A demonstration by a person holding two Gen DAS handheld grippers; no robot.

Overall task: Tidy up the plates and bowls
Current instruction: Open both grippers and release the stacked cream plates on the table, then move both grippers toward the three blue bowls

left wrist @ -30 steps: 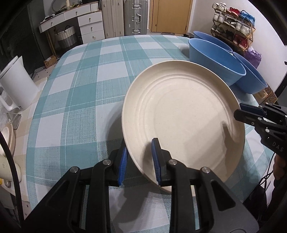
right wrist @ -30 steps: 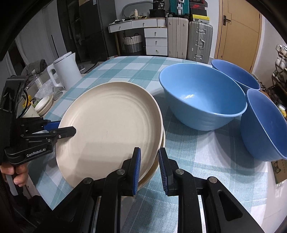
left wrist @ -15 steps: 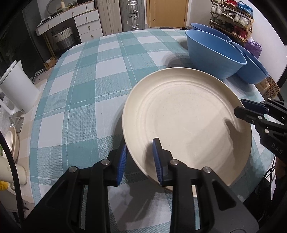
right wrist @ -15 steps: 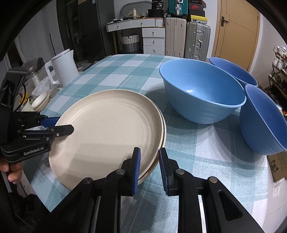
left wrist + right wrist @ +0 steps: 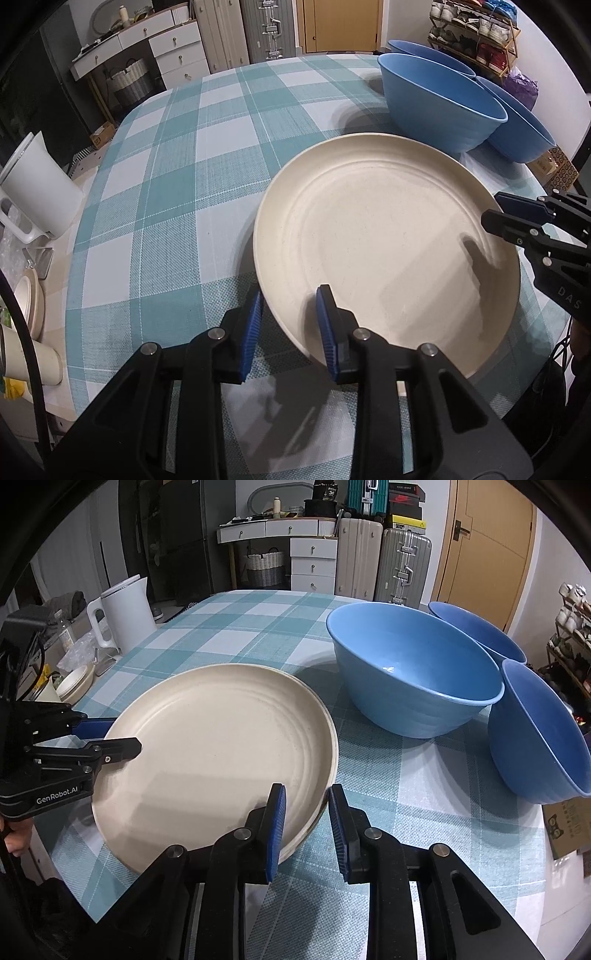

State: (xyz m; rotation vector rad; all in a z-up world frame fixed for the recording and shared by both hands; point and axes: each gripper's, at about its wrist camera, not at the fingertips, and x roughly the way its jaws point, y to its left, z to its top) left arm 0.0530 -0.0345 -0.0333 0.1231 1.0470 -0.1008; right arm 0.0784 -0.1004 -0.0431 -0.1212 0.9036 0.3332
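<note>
- In the lower half of the left wrist view: left gripper (image 5: 290,328) with jaws apart, straddling the near rim of the cream plate (image 5: 384,243), one blue pad outside the rim, the other over the plate's inner surface.
- Plate resting on the checked table (image 5: 177,177) at centre right of the frame; right gripper (image 5: 517,218) at the plate's right edge, upper finger over the rim.
- Three blue bowls (image 5: 439,99) clustered at upper right; white kettle (image 5: 37,192) at the left edge.
- In the lower centre of the right wrist view: right gripper (image 5: 306,827), jaws apart, bracketing the plate stack's rim, not pressed on it.
- Cream plate (image 5: 218,753) sitting on a second plate, only its edge showing at the right side.
- Left gripper (image 5: 110,738) at the left edge of the frame, jaws parted across the plate's far rim.
- Large blue bowl (image 5: 410,672) at centre right, two more just beside it to the right; kettle (image 5: 125,616) at upper left.
</note>
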